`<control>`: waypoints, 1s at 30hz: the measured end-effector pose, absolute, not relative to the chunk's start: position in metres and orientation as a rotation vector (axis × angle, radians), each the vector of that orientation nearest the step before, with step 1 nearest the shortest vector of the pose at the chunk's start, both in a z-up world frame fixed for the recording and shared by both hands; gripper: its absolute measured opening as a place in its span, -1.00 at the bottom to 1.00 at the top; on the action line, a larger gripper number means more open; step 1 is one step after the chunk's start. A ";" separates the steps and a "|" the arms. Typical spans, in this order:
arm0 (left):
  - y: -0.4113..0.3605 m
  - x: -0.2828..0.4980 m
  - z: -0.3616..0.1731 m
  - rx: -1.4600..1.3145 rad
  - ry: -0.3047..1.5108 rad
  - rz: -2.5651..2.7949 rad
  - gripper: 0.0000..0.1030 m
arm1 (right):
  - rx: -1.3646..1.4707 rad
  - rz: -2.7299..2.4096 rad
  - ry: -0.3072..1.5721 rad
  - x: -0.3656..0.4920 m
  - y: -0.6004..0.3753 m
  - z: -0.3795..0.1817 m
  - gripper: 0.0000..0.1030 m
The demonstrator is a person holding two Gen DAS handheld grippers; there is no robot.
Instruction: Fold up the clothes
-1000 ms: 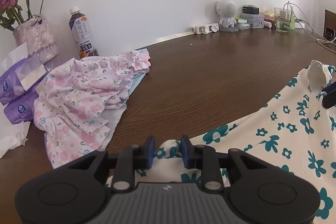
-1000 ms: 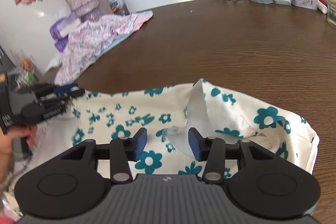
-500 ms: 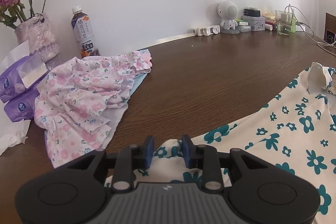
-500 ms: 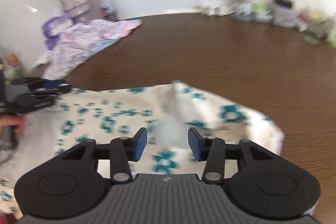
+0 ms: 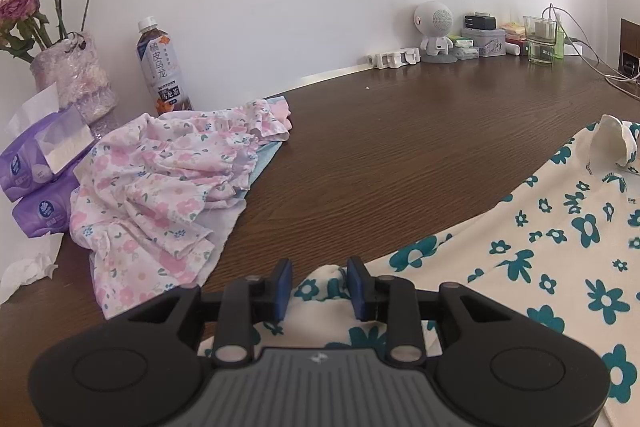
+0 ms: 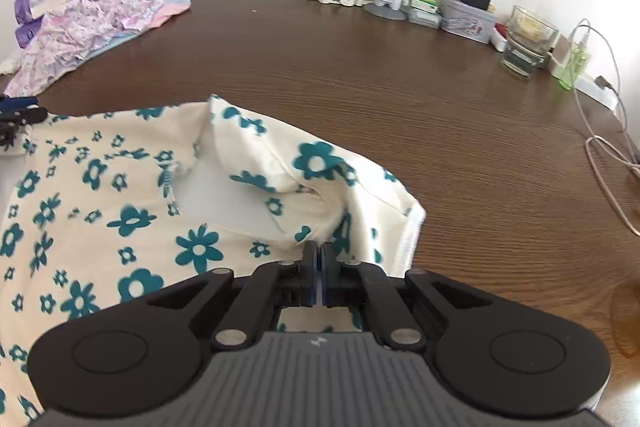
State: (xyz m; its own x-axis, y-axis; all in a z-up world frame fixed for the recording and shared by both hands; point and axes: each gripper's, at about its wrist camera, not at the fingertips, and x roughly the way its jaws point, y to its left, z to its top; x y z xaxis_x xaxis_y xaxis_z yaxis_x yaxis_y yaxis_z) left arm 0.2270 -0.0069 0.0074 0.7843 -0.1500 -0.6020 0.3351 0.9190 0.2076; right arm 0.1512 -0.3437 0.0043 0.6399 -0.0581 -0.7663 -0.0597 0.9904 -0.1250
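Cream cotton garment with teal flower print (image 6: 100,195) spread on dark brown wooden table (image 6: 400,99); right gripper (image 6: 319,255) pinched tight on its sleeve fold, left gripper (image 5: 319,281) fingers apart astride its corner.

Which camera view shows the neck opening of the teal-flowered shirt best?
The right wrist view. There the neck opening of the shirt lies in full view, just ahead of the right gripper, which is shut on the shirt. The left wrist view shows only a raised bit of it at the far right edge.
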 end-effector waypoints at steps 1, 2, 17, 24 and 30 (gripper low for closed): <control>-0.007 0.227 0.008 0.314 0.617 -0.266 -0.44 | -0.153 -0.009 0.866 0.148 -0.345 0.007 -1.00; -0.007 0.227 0.008 0.314 0.617 -0.266 -0.44 | -0.107 0.024 0.852 0.145 -0.348 0.012 -1.00; -0.006 0.227 0.007 0.314 0.613 -0.255 -0.36 | -0.125 -0.034 0.889 0.170 -0.365 0.002 -0.98; -0.001 0.229 0.010 0.281 0.628 -0.255 -0.28 | -0.083 0.059 0.811 0.146 -0.347 0.024 -0.26; -0.011 0.207 0.032 0.261 0.561 -0.353 -0.29 | -0.130 0.219 0.793 0.148 -0.304 0.032 -0.21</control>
State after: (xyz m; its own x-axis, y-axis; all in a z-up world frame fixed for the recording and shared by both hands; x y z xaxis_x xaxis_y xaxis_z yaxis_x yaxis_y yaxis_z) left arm 0.2070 -0.0107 0.0325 0.7892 -0.2540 -0.5592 0.3942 0.9076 0.1441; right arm 0.1479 -0.3039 0.0323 0.6806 0.1462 -0.7180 -0.2431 0.9694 -0.0331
